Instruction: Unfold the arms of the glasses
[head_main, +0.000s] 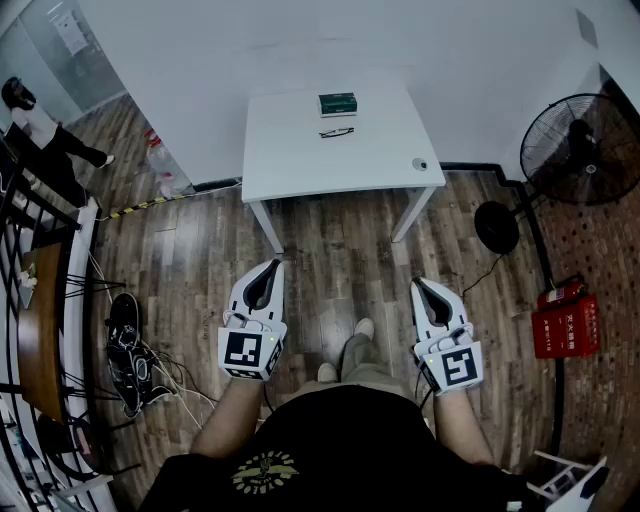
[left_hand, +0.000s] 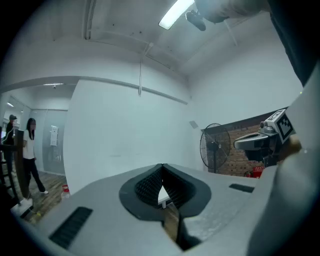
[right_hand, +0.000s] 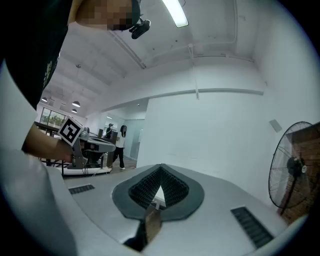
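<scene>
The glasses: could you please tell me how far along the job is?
Done: nothing; the glasses lie on the table by the green box, far from both grippers. In hand: nothing; left gripper and right gripper are shut, empty. Left: approach, grasp, unfold.

office/lab space: glass partition (left_hand: 60, 155) w/ ppl (left_hand: 29, 150) behind, strip light (left_hand: 176, 13), pedestal fan (head_main: 585, 150), red fire extinguisher box (head_main: 566, 325).

Dark wood plank floor (head_main: 340, 250) lay under me. A white worktop (head_main: 300, 170) stood against the plain white wall (head_main: 250, 50) ahead. A black standing fan (head_main: 578, 150) stood to my right before a brick wall (left_hand: 233, 160), with a red box (head_main: 566, 322) on the floor nearby. Cables (head_main: 160, 385) lay tangled at my left. A strip light (left_hand: 175, 14) was lit overhead.
</scene>
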